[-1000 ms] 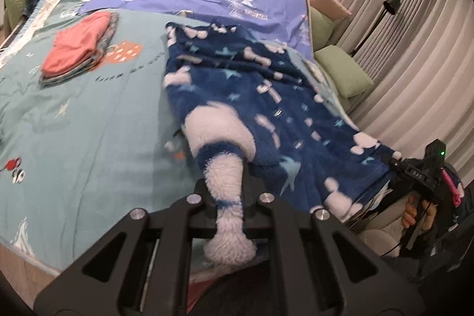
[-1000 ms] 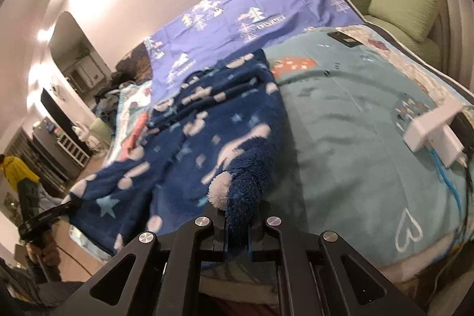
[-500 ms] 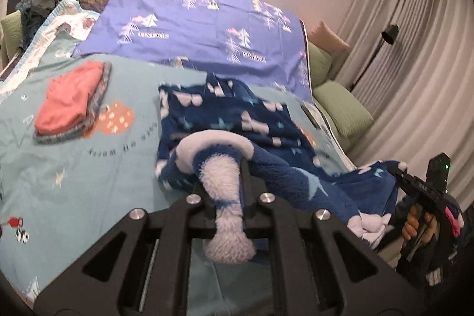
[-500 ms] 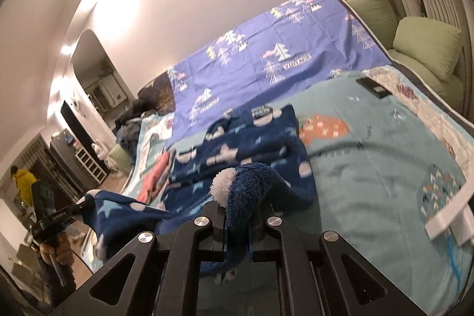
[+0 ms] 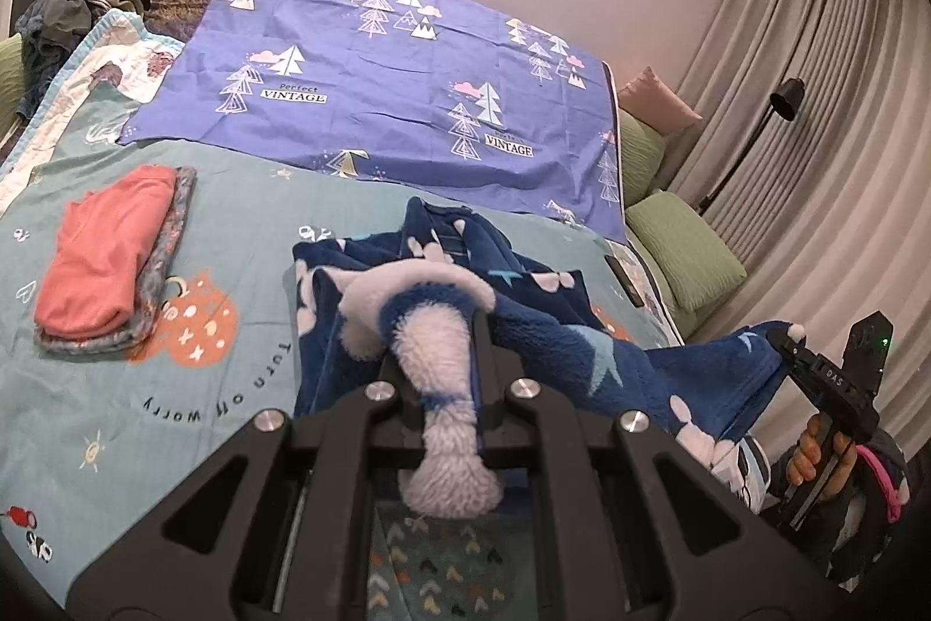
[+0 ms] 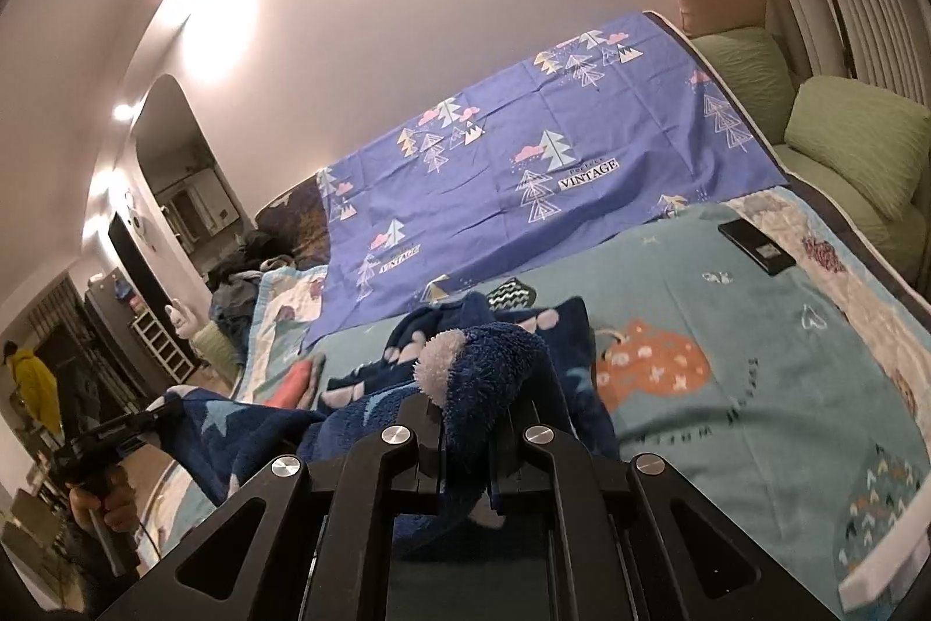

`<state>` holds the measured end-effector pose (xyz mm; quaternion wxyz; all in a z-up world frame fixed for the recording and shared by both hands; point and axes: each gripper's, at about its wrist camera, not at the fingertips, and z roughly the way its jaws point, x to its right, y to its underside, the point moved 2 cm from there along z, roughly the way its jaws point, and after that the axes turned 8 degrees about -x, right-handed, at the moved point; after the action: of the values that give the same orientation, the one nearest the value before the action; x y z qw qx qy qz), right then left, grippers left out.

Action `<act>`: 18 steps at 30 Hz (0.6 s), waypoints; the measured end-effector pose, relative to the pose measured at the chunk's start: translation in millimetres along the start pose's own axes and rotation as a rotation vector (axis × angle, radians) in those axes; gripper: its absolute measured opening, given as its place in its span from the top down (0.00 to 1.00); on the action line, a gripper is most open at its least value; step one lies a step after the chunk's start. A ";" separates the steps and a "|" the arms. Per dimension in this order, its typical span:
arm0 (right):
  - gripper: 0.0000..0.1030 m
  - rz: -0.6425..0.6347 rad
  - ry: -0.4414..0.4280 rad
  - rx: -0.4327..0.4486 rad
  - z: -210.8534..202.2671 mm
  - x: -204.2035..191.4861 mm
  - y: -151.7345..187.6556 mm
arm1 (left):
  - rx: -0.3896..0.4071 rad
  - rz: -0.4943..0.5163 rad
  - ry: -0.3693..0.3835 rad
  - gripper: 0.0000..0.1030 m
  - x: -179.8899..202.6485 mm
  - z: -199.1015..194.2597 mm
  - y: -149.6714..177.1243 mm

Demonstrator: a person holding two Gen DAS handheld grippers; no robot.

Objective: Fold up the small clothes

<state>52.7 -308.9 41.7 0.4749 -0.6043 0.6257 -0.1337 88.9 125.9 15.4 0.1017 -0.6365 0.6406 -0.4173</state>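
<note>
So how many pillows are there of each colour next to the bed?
Green pillows: 2
Pink pillows: 1
Total: 3

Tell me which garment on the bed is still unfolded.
The blue fleece garment, pinched by both claws, left claw and right claw. The coral garment lies flat, folded, stacked.

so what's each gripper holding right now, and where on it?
Both are shut on the blue fleece garment. The left gripper pinches a white-trimmed corner, the right gripper another corner along the same lifted edge; the far end lies on the bed.
</note>
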 end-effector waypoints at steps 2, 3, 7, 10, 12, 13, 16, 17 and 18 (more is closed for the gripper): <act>0.93 0.005 0.000 -0.002 10.3 1.8 -8.0 | 0.002 -0.012 0.000 0.90 -4.2 6.9 -4.7; 0.93 0.005 0.002 -0.002 16.2 3.5 -13.0 | 0.002 -0.018 0.002 0.90 -6.2 9.7 -6.7; 0.93 0.005 0.007 -0.004 33.4 5.2 -25.7 | 0.000 -0.038 0.006 0.90 -13.1 22.1 -18.5; 0.93 0.003 0.010 -0.007 48.1 6.6 -35.6 | 0.002 -0.043 0.004 0.90 -15.5 31.3 -29.6; 0.93 0.002 0.010 -0.011 60.1 7.2 -43.0 | 0.001 -0.043 -0.002 0.90 -17.9 40.8 -38.7; 0.93 0.003 0.008 -0.015 68.1 8.3 -47.3 | -0.001 -0.044 -0.008 0.90 -20.3 48.2 -44.1; 0.93 0.016 0.011 -0.037 93.4 13.9 -59.6 | -0.022 -0.063 -0.026 0.89 -29.6 71.5 -54.9; 0.93 0.022 0.012 -0.047 102.3 16.7 -63.4 | -0.032 -0.073 -0.029 0.89 -33.3 78.4 -56.5; 0.93 0.029 0.016 -0.060 112.9 19.7 -66.6 | -0.043 -0.083 -0.033 0.89 -36.9 87.0 -59.6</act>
<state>183.5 -296.0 24.6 0.4535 -0.6080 0.6419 -0.1127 196.2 133.3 -14.7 0.0811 -0.6714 0.6206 -0.3969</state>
